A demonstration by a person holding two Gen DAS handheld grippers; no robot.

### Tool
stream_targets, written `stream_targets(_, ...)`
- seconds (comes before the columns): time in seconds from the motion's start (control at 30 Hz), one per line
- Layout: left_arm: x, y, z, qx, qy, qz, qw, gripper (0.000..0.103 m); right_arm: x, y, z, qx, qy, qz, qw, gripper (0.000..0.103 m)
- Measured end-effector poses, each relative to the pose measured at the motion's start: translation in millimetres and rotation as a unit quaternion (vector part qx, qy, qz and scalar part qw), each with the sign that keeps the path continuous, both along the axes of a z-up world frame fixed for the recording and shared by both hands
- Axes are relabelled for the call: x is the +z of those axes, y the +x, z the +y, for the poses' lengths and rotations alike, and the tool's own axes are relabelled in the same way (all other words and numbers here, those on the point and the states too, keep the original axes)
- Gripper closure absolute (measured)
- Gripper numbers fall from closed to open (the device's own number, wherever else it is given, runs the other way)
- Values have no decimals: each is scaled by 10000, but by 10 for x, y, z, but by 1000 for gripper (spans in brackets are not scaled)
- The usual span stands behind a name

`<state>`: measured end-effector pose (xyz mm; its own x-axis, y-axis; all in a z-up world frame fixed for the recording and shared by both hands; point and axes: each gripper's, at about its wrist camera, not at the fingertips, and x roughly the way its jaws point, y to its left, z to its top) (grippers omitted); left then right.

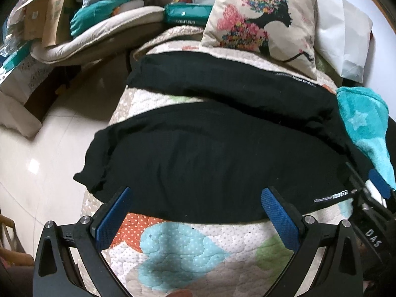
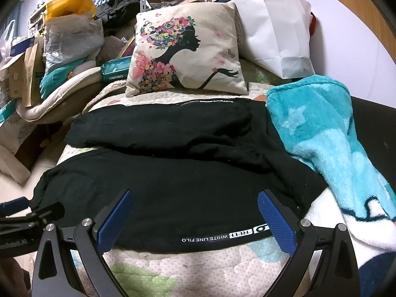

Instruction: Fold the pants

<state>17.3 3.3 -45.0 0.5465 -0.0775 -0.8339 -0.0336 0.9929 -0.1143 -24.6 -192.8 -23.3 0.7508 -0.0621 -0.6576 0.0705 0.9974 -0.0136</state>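
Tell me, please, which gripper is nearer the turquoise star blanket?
Right. The right gripper hovers at the pants' waist end beside the turquoise star blanket; the left gripper sits farther along the leg.

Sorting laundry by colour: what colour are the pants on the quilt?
Black, with a white printed text stripe near one edge; the pants show best in the right wrist view.

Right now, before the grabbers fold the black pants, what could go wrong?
1. The fluffy teal blanket lies over the right end of the black pants, so it might get dragged along or folded in.
2. One pant leg end hangs at the edge of the quilt, so it could slip toward the floor.
3. Both the left gripper and right gripper are open; a shallow pinch might catch only one layer.
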Motion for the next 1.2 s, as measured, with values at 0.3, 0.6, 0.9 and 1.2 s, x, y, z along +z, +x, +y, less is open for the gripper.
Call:
stream_targets(0.3, -262, 115, 56, 90, -287, 574, 9979, 0, -19, 0, -52, -87, 40, 42, 9999, 1)
stream_targets(0.6, -482, 172, 29, 152, -216, 868, 9959, 0, -41, 16, -75, -96, 93, 111, 9998, 1)
stream_targets(0.9, -514, 142, -28, 69, 110, 869, 9961, 0, -59, 29, -90, -106, 133, 150, 9997, 1)
stream_targets(1.2, -542, 186, -63, 39, 150, 989, 9950, 0, -64, 28, -86, -105, 129, 160, 9997, 1)
